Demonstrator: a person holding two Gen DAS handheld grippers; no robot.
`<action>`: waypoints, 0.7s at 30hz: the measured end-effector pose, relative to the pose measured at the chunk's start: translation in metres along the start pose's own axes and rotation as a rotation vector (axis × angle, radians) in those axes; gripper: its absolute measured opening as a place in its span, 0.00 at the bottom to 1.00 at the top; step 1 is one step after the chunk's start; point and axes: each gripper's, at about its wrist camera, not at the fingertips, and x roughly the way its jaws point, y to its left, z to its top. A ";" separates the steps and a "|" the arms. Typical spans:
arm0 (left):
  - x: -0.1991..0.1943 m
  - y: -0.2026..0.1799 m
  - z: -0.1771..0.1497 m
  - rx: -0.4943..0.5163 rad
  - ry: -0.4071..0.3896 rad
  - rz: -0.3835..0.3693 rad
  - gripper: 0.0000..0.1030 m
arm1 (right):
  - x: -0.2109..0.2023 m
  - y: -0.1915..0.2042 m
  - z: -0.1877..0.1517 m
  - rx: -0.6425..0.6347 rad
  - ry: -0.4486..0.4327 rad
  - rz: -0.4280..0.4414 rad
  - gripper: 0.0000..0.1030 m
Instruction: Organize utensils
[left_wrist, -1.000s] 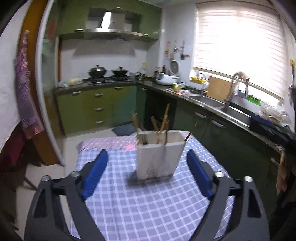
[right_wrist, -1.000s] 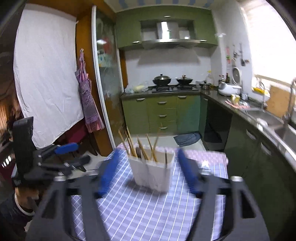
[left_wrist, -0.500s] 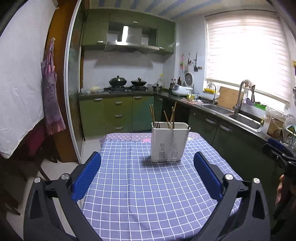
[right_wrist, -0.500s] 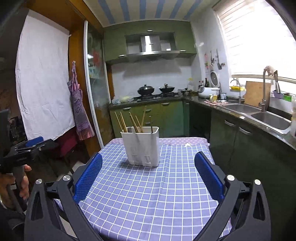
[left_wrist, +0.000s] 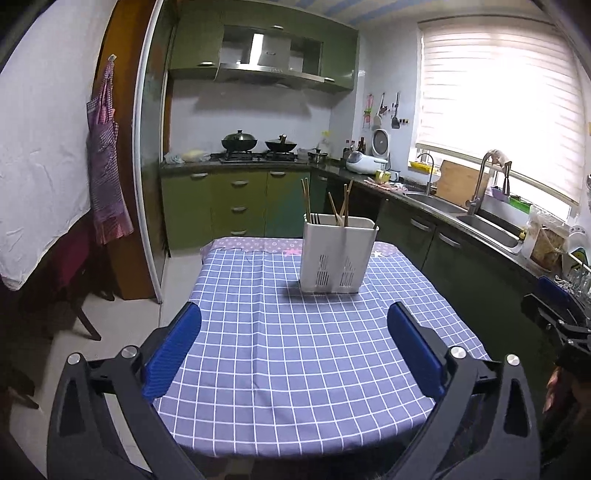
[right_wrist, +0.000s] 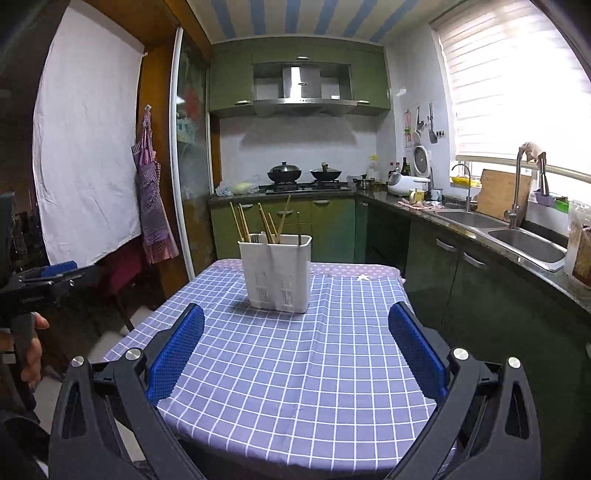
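Standing upright on the blue-and-white checked tablecloth (left_wrist: 295, 350), the white slotted plastic utensil caddy (left_wrist: 338, 254) holds wooden chopsticks (left_wrist: 306, 197), well beyond the left gripper (left_wrist: 295, 350), whose jaws gape wide, empty. From the right wrist, the caddy (right_wrist: 277, 273) stands unobstructed ahead of the right gripper (right_wrist: 295, 354), likewise fully spread, gripping nothing.

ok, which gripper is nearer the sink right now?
Right. The right gripper hovers at the table edge on the side facing the sink; the left gripper is at the opposite side, toward the hanging apron. Both are open and empty.
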 end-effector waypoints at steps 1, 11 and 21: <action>-0.001 0.000 -0.001 0.000 0.001 0.001 0.93 | 0.000 0.000 -0.001 -0.002 0.000 0.000 0.95; -0.014 -0.005 -0.005 0.018 -0.013 -0.014 0.93 | -0.004 -0.001 0.001 -0.004 -0.007 -0.010 0.95; -0.020 -0.005 -0.008 0.025 -0.017 -0.019 0.93 | -0.003 0.003 0.003 -0.010 -0.002 0.001 0.95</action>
